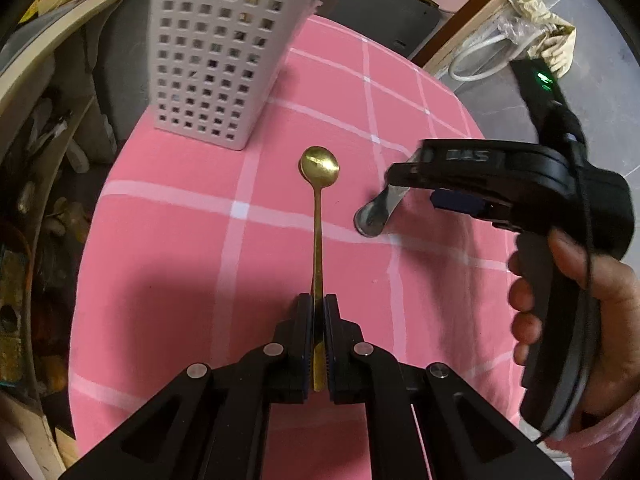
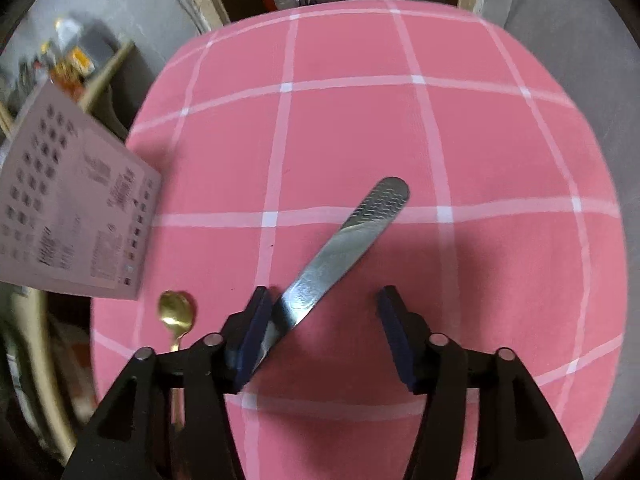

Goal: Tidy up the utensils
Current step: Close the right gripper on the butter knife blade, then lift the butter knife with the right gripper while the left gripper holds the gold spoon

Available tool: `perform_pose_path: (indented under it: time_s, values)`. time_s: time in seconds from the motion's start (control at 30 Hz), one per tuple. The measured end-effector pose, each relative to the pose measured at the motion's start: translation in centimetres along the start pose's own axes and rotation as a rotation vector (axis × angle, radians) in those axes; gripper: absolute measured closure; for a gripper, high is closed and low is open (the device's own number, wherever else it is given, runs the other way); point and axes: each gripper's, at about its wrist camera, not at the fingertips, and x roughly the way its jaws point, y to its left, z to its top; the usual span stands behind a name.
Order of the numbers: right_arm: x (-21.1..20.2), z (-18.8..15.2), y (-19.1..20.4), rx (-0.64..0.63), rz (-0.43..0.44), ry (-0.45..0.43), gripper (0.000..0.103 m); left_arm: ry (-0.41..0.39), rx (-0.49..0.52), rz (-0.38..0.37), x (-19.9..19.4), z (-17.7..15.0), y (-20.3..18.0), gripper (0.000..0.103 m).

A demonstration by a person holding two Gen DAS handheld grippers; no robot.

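My left gripper point(image 1: 318, 300) is shut on the handle of a gold spoon point(image 1: 319, 184), whose bowl points away toward a white perforated utensil holder point(image 1: 216, 52) standing at the back left of the pink checked table point(image 1: 168, 248). My right gripper point(image 2: 322, 294) is open. A silver utensil handle point(image 2: 348, 236) leans against its left finger and slants up to the right over the cloth. In the left wrist view the right gripper point(image 1: 404, 176) hovers right of the spoon with the silver utensil point(image 1: 376, 212) hanging from it. The gold spoon point(image 2: 176, 314) and holder point(image 2: 76, 208) show at the left of the right wrist view.
A cluttered shelf unit point(image 1: 44, 128) stands left of the table. Beyond the far table edge are a dark box point(image 1: 384, 16), a white hose and a bag point(image 1: 536, 32) on the grey floor.
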Motion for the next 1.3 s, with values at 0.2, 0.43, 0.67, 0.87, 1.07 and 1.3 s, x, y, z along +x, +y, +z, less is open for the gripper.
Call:
perform_pose_path:
  time_s: [0.2,0.43,0.67,0.87,1.07,1.3]
  values:
    - [-0.5,0.5,1.7,-0.073,-0.087,0.031,0.042,0.005,-0.002,-0.006,-0.2,-0.4,0.1,0.097]
    - [-2.4,0.1,-0.1,-0.151,-0.124,0.092,0.044,0.021,0.000,-0.021,-0.2,0.0,0.1,0.097]
    - [-4.8,-0.1,-1.7,-0.145,-0.129,0.075,0.045,0.050,0.016,-0.047,0.6,0.2,-1.1,0.097]
    - [-7.2,-1.8,-4.9,-0.077,0.010,0.067,0.055,0.079,0.056,-0.066,1.4,-0.1,-2.7,0.097]
    - [-9.4,-2.6,-8.7,0.022,0.163,0.036,0.088,0.109,0.078,-0.084,2.0,0.0,-3.8,0.097]
    - [-11.6,-5.6,-12.7,0.107,0.332,0.121,0.101,0.186,0.099,-0.123,2.3,-0.7,-4.8,0.097]
